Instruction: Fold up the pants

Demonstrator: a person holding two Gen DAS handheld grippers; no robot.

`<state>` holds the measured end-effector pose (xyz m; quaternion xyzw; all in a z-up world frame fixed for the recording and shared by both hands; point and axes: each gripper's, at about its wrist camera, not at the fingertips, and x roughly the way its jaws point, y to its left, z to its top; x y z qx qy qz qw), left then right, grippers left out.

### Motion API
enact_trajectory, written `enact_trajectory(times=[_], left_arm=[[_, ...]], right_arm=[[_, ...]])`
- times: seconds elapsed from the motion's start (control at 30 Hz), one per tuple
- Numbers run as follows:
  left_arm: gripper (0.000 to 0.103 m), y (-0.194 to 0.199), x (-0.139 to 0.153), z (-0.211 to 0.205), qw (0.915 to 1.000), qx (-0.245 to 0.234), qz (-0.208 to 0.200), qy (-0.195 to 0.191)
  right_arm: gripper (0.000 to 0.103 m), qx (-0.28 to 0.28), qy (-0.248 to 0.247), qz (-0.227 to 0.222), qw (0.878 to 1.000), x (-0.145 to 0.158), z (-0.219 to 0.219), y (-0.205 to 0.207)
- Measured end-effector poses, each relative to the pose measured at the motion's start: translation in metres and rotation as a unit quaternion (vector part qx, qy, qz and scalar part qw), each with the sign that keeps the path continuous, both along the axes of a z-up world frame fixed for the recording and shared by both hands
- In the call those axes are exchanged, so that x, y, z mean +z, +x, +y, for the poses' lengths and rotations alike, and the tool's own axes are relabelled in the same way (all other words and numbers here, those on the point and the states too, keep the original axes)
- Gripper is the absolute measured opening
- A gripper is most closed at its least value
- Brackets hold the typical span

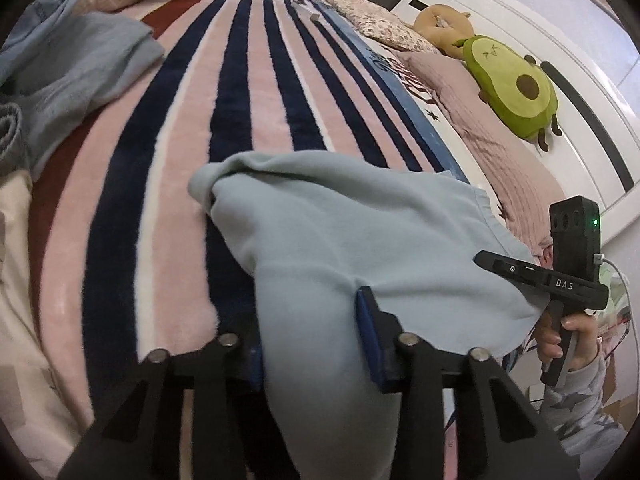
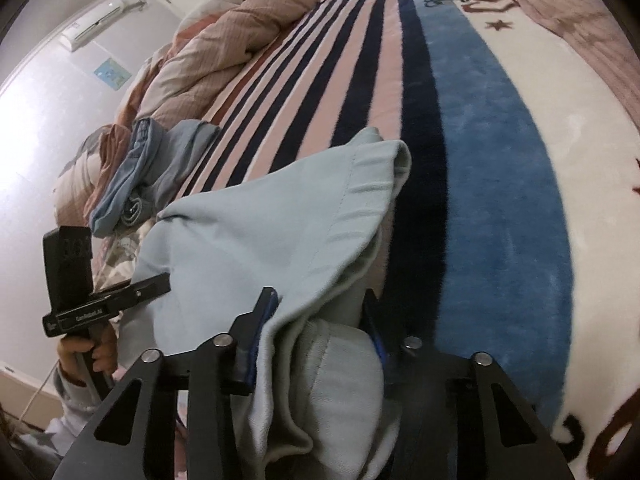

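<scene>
Two grippers [image 1: 308, 344] [image 2: 320, 328], one pants [image 1: 340, 232].

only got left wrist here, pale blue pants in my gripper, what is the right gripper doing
Observer: The right gripper is shut on the pale blue pants too, with a thick bunch of cloth between its fingers.
Operator: which part does it have
Observer: A ribbed band runs up from that grip, so it looks like the waist or a cuff; I cannot tell which.
Operator: anything on that side of the bed i miss
Observer: Yes, a rumpled brown quilt is heaped along the far edge, behind the folded blue clothes.
</scene>
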<state>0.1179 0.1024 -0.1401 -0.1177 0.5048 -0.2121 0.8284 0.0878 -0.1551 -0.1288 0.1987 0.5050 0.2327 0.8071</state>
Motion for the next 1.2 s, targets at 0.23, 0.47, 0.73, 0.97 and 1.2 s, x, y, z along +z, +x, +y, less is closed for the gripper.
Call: enact_trajectory(times=[0.23,0.47,0.73,0.97,1.2], left_arm=[[0.019,-0.009,0.022,0.008,0.9995,-0.001,-0.032,-0.008],[0.017,-0.028,0.054,0.022,0.9972,0.005,-0.074,-0.002],[0.017,-0.042,0.070,0.049,0.9960,0.024,-0.086,0.002],[0.017,-0.028,0.035,0.060,0.9983,0.040,-0.042,0.006],[0.024,-0.015,0.013,0.060,0.9989,0.046,-0.004,0.005]], right_arm=[[0.030,-0.008,-0.019,-0.032,0.999,0.024,0.007,-0.005],[0.030,-0.001,-0.022,-0.073,0.997,0.065,0.022,-0.011],[0.040,0.030,-0.061,-0.062,0.996,0.078,0.061,-0.014],[0.073,0.019,-0.112,-0.034,0.993,0.031,0.059,-0.004],[0.077,0.062,-0.016,0.007,0.998,0.000,0.052,0.010]])
